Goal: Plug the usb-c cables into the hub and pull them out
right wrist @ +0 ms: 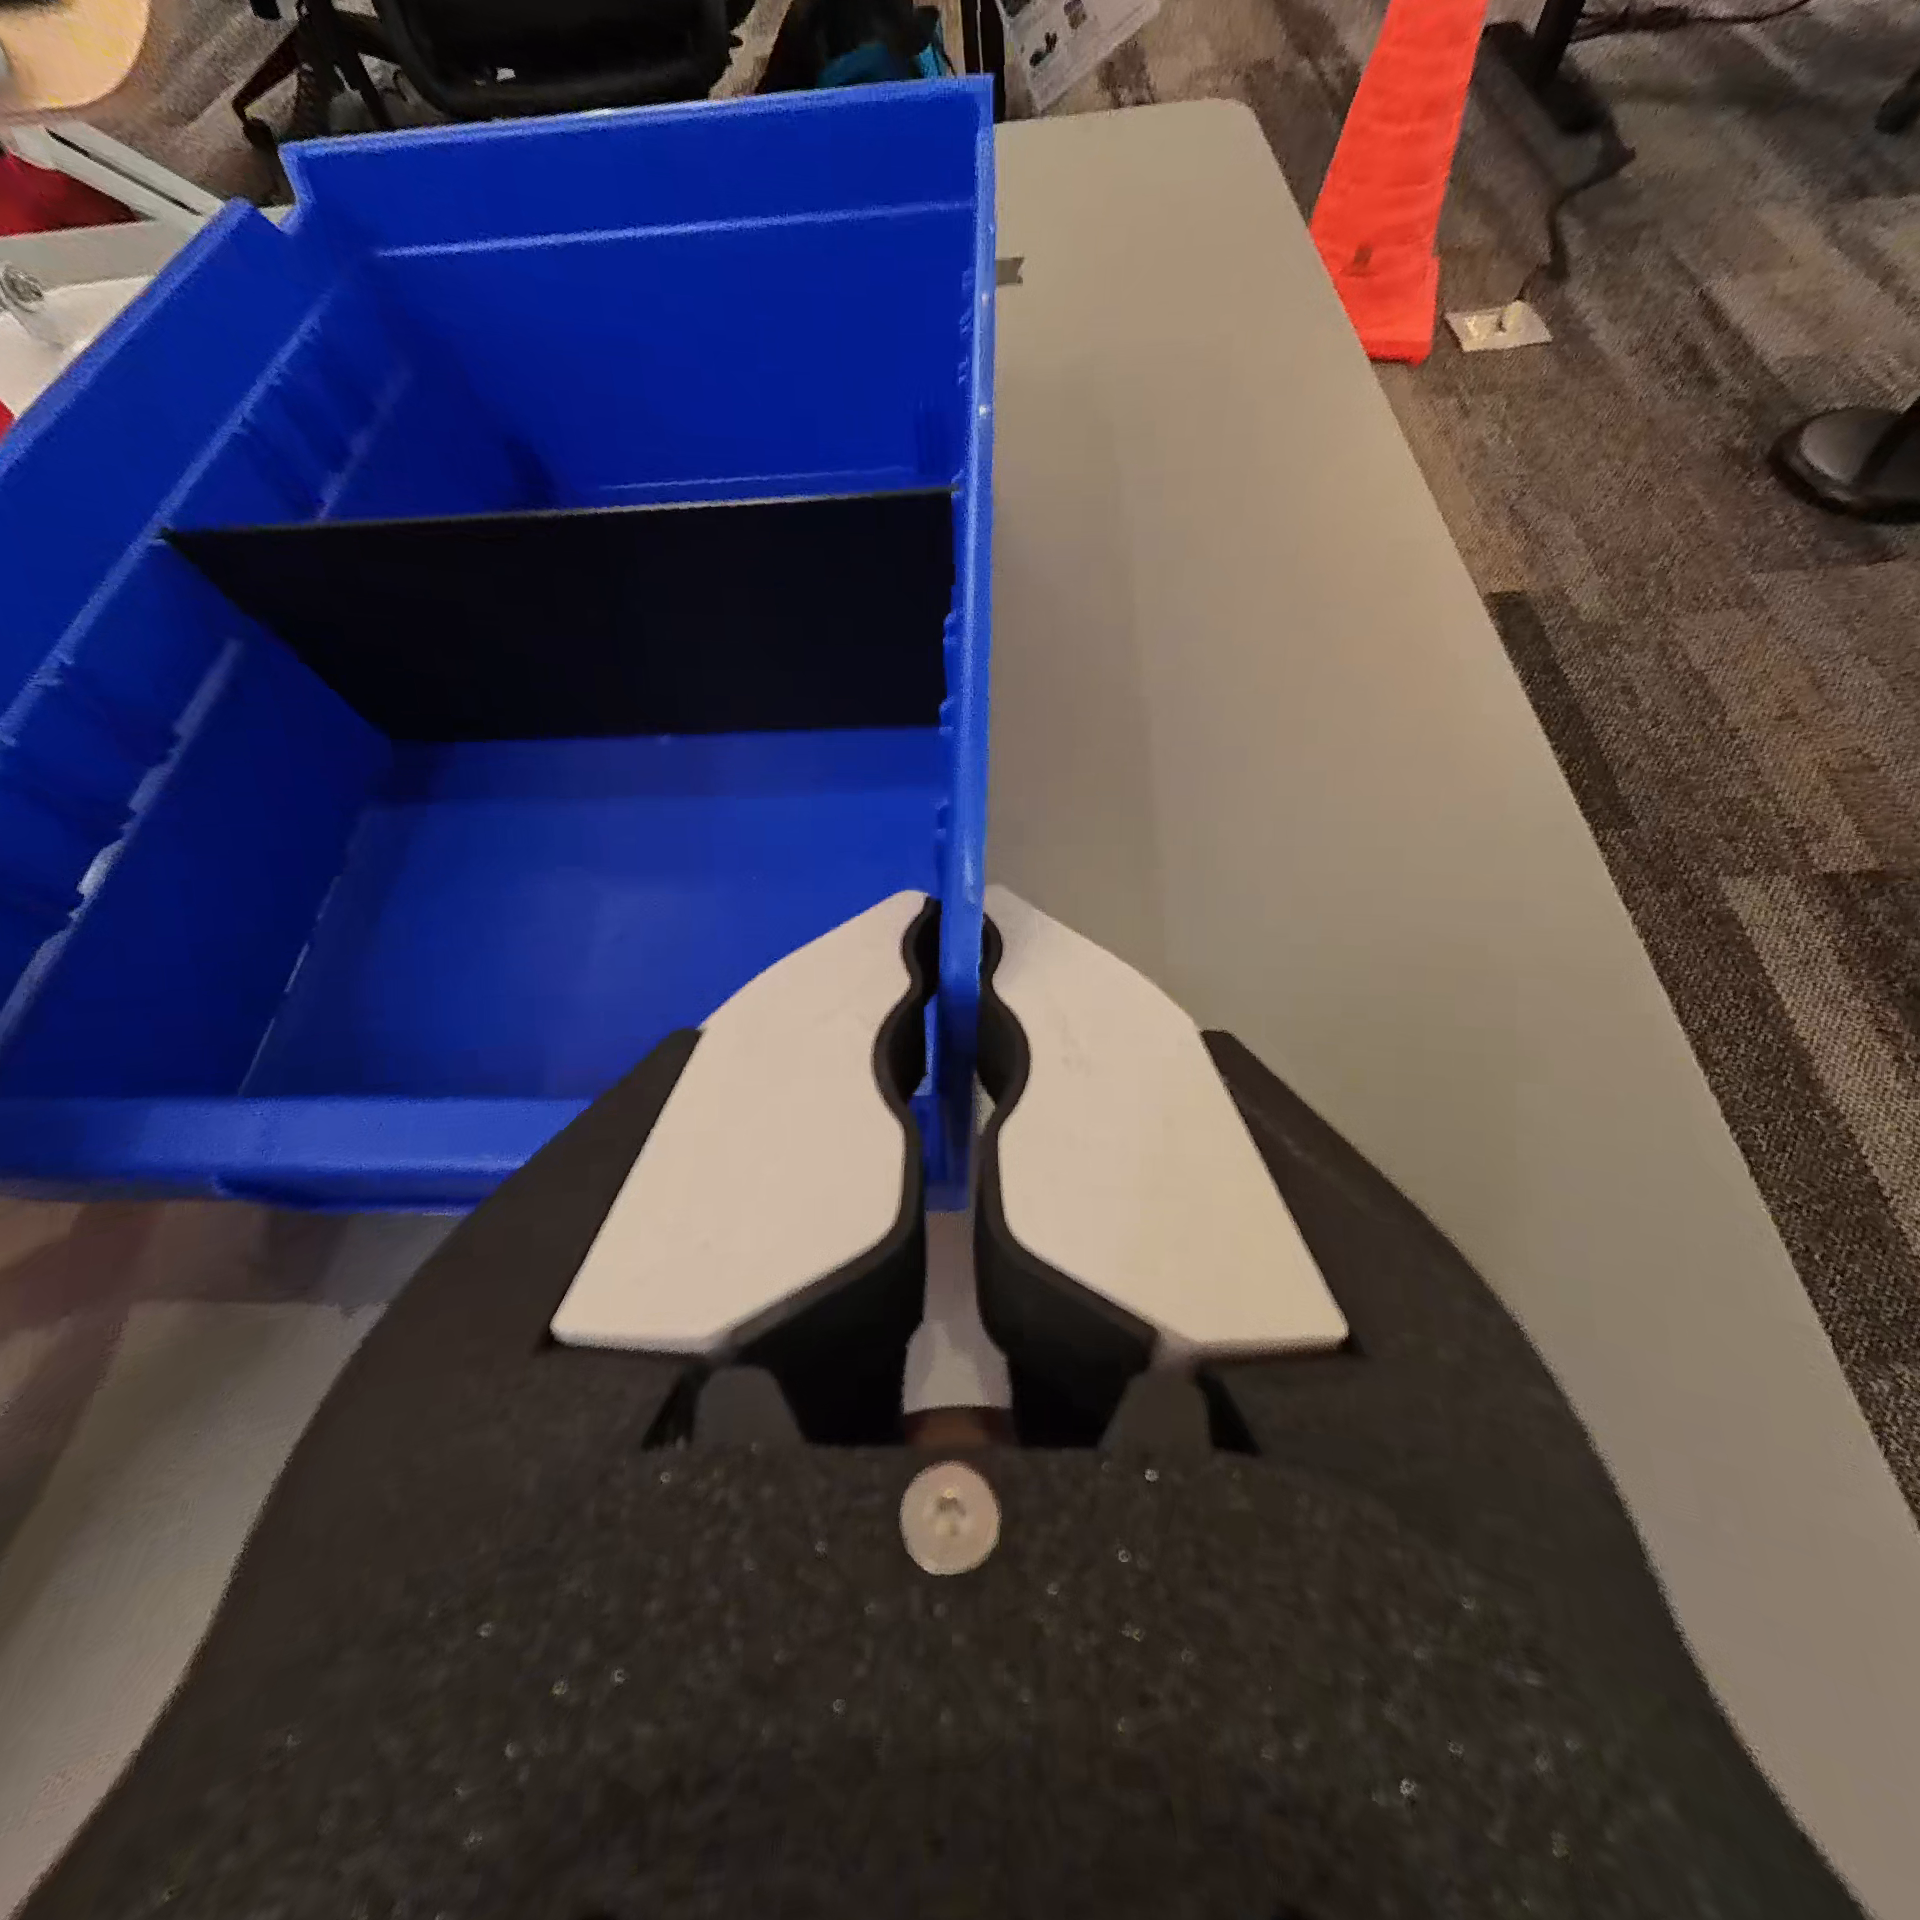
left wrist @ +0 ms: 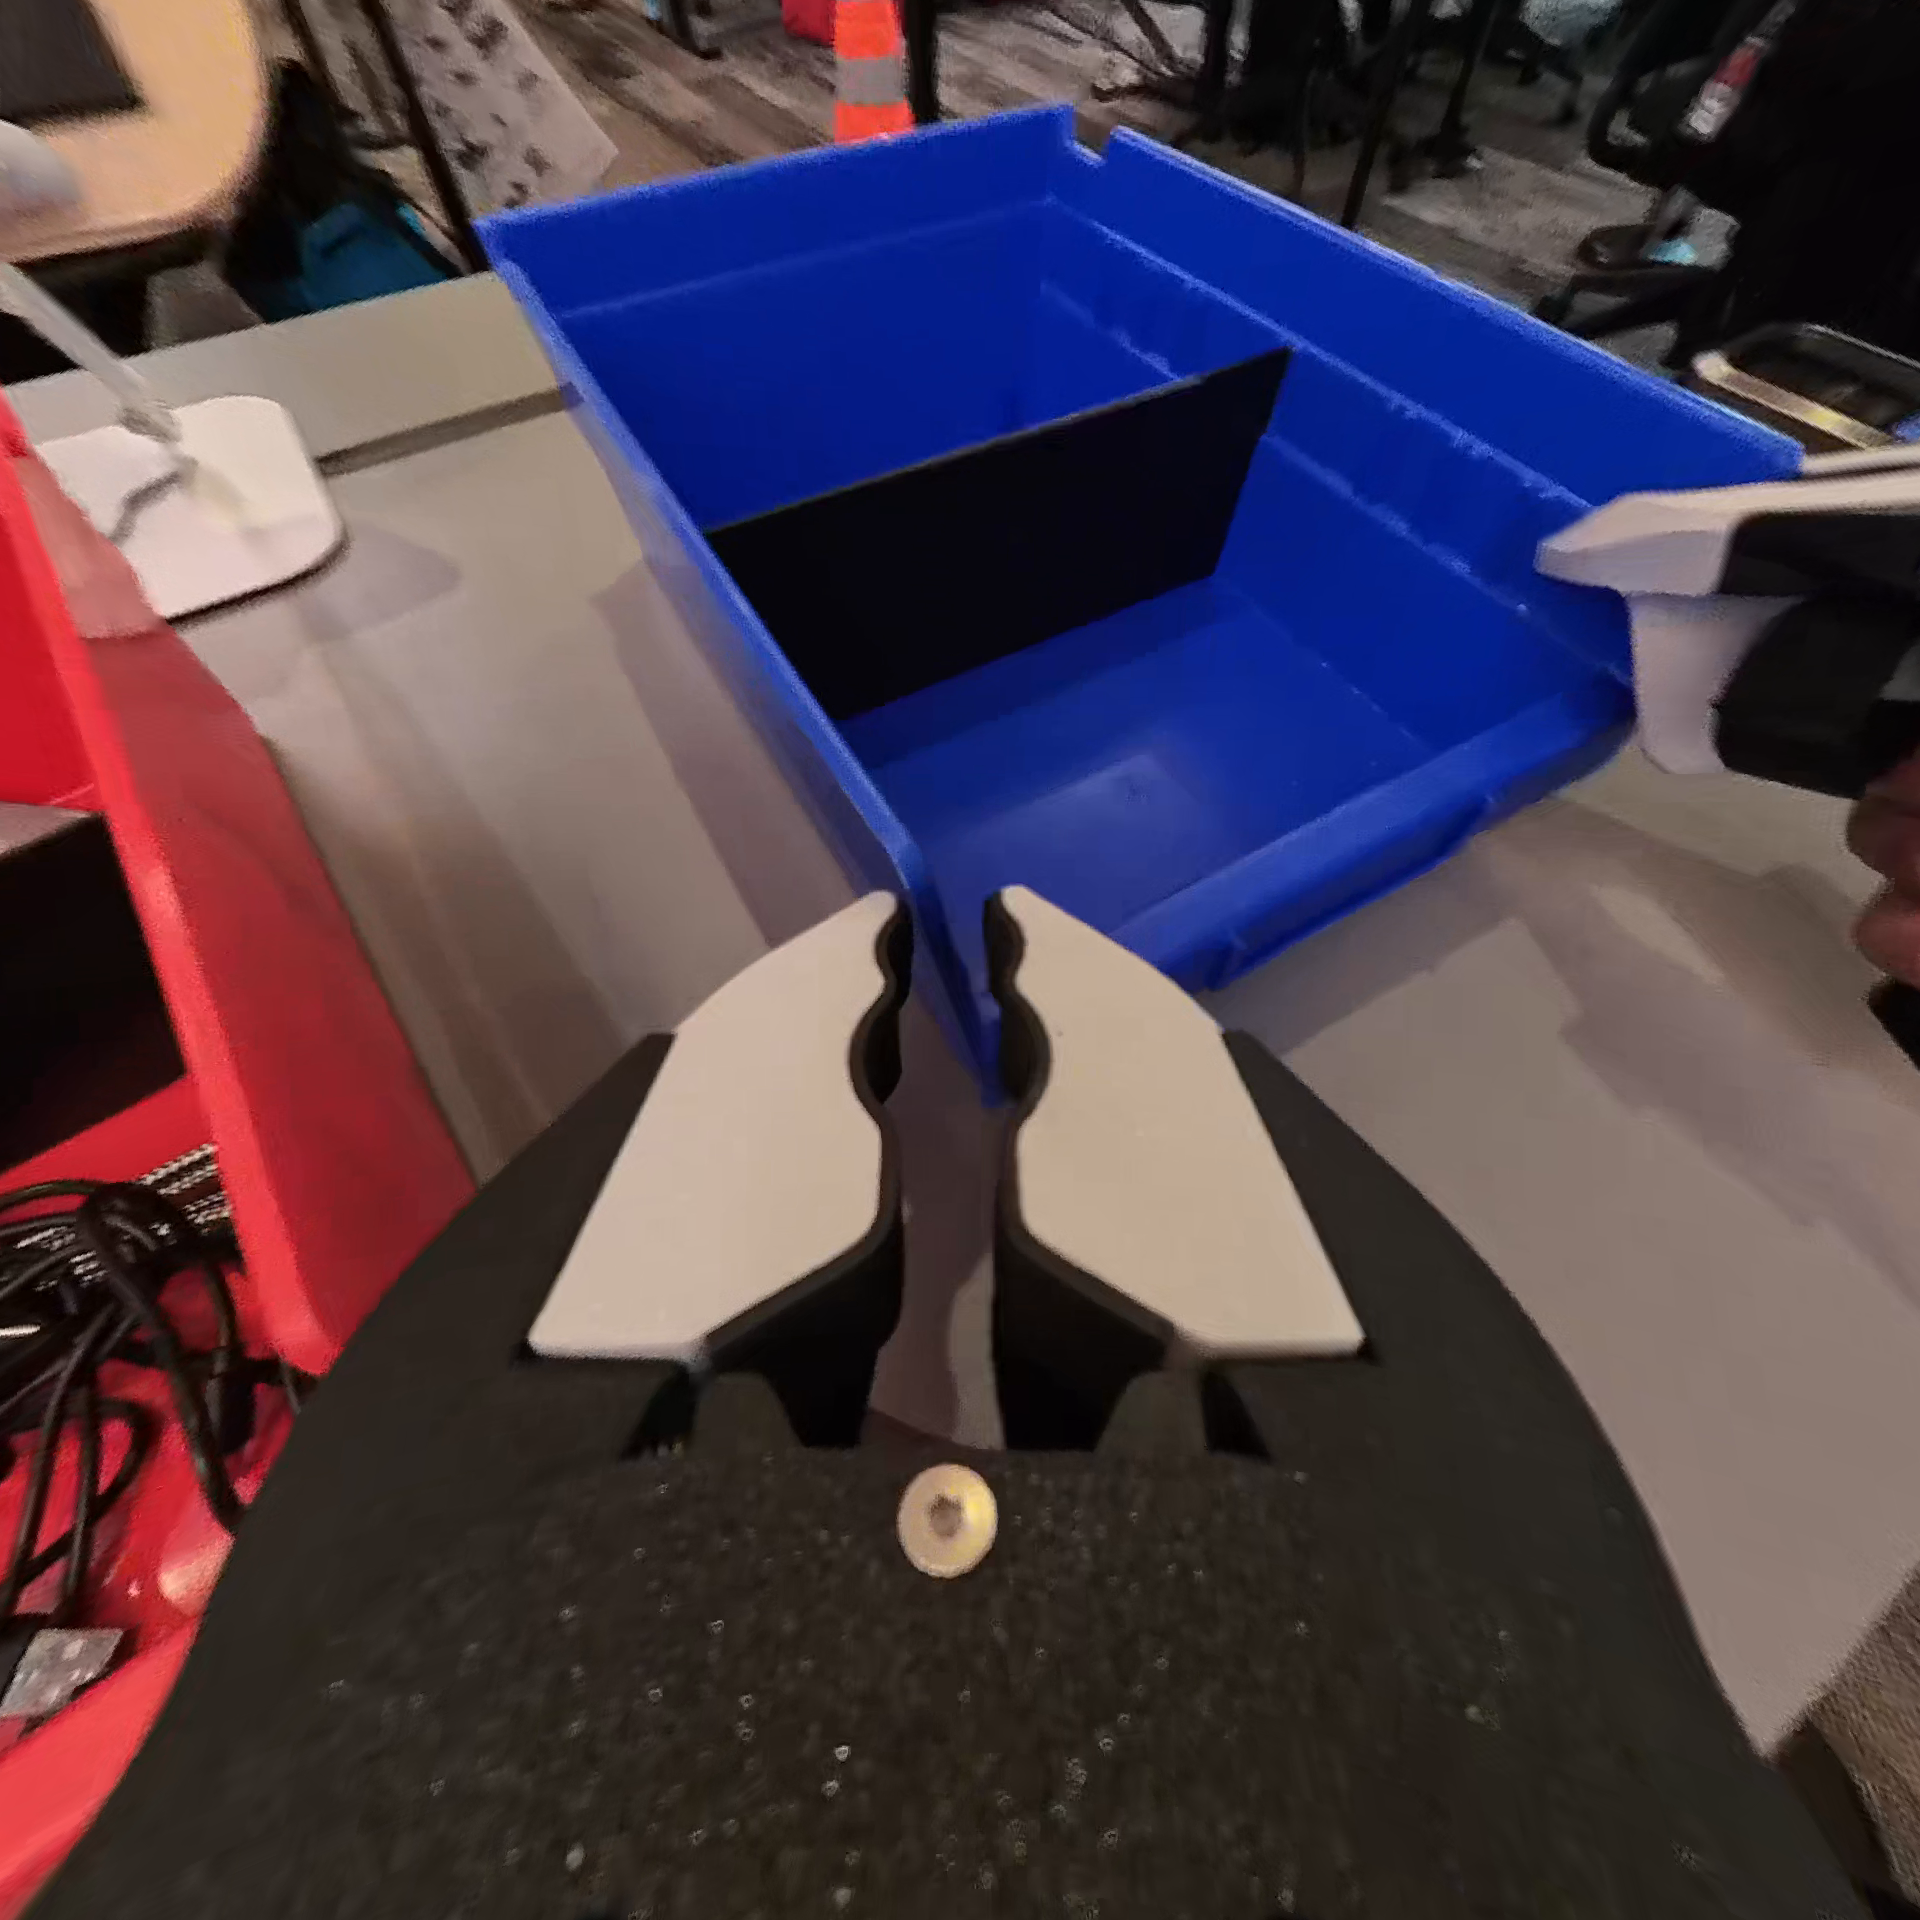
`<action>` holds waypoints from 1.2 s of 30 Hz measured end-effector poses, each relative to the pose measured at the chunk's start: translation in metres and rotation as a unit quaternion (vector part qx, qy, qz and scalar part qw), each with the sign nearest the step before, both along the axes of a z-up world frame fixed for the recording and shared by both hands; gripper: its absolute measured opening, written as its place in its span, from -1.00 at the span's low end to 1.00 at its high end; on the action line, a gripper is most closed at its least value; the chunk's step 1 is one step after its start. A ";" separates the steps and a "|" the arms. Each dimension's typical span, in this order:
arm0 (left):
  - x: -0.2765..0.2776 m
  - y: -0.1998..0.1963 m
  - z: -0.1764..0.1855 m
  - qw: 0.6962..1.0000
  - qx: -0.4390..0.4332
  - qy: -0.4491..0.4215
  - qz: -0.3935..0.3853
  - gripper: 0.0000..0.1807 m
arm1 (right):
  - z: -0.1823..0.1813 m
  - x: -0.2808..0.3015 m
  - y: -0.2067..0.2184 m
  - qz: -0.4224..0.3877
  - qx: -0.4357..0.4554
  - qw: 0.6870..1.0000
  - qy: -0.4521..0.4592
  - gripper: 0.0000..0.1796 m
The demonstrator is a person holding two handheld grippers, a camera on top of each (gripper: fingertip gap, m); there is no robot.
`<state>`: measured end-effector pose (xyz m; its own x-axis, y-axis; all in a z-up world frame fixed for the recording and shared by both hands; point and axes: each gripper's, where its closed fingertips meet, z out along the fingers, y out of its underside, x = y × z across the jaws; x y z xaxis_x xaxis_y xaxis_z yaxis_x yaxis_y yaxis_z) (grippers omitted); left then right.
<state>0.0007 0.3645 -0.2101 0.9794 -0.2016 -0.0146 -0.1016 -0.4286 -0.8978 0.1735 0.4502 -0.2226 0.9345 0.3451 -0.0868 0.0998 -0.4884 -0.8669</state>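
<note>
A blue bin (left wrist: pixel 1039 312) with a black divider (left wrist: pixel 997 551) stands on the grey table; the compartments I can see are empty. My left gripper (left wrist: pixel 948 914) is closed around the near end of its left wall. My right gripper (right wrist: pixel 958 904) is shut on the near end of the bin's right wall (right wrist: pixel 971 623); it also shows in the left wrist view (left wrist: pixel 1652 613). A tangle of black cables (left wrist: pixel 94 1278) and a small grey block (left wrist: pixel 57 1668) lie in a red bin (left wrist: pixel 208 831) at the left. I cannot make out any plugs.
A white stand base (left wrist: pixel 197 499) sits on the table (right wrist: pixel 1247 623) left of the blue bin. The table's right edge runs close beside my right gripper, with carpet beyond. An orange cone (right wrist: pixel 1392 177) stands on the floor. The tips of one gripper are about 20 centimeters away from the tips of the other. To reach the small grey block (left wrist: pixel 57 1668) in a straight line is about 20 centimeters for my left fingers, about 40 centimeters for my right.
</note>
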 end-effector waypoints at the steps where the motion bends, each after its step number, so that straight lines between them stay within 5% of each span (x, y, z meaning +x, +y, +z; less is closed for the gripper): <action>1: 0.003 -0.005 -0.001 1.000 -0.011 0.000 -0.015 -0.82 | 0.000 0.001 -0.001 0.001 -0.005 1.000 0.002 -0.96; 10: -0.031 -0.134 0.043 0.987 0.049 0.083 -0.130 -0.76 | 0.019 0.029 -0.008 -0.045 0.017 0.998 -0.048 -0.47; 15: -0.141 -0.179 0.057 0.993 0.070 0.090 -0.035 -0.74 | 0.068 -0.002 -0.021 -0.025 0.073 0.997 -0.014 -0.51; 18: -0.216 -0.190 0.043 0.994 0.061 0.058 0.075 -0.70 | 0.093 -0.074 -0.049 0.089 0.089 0.992 0.018 -0.47; 21: -0.271 -0.192 0.013 0.988 0.035 0.059 0.138 -0.62 | 0.108 -0.171 -0.104 0.256 0.089 0.960 0.073 -0.45; 24: -0.287 -0.182 0.003 0.990 0.016 -0.020 0.140 -0.50 | 0.091 -0.245 -0.141 0.319 0.046 0.940 0.110 -0.41; 32: -0.273 -0.131 -0.001 0.992 0.021 -0.083 0.094 -0.59 | -0.003 -0.296 -0.137 0.201 -0.011 0.979 0.036 -0.39; 36: -0.281 -0.123 -0.024 0.991 -0.014 -0.034 0.132 -0.87 | -0.007 -0.286 -0.132 0.112 0.024 0.993 -0.012 -0.92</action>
<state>-0.2805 0.2419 -0.2339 0.9965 0.0615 0.0560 0.0780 -0.4563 -0.8864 -0.1121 0.3183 -0.2298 0.8356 0.5475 -0.0442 0.2218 -0.4101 -0.8847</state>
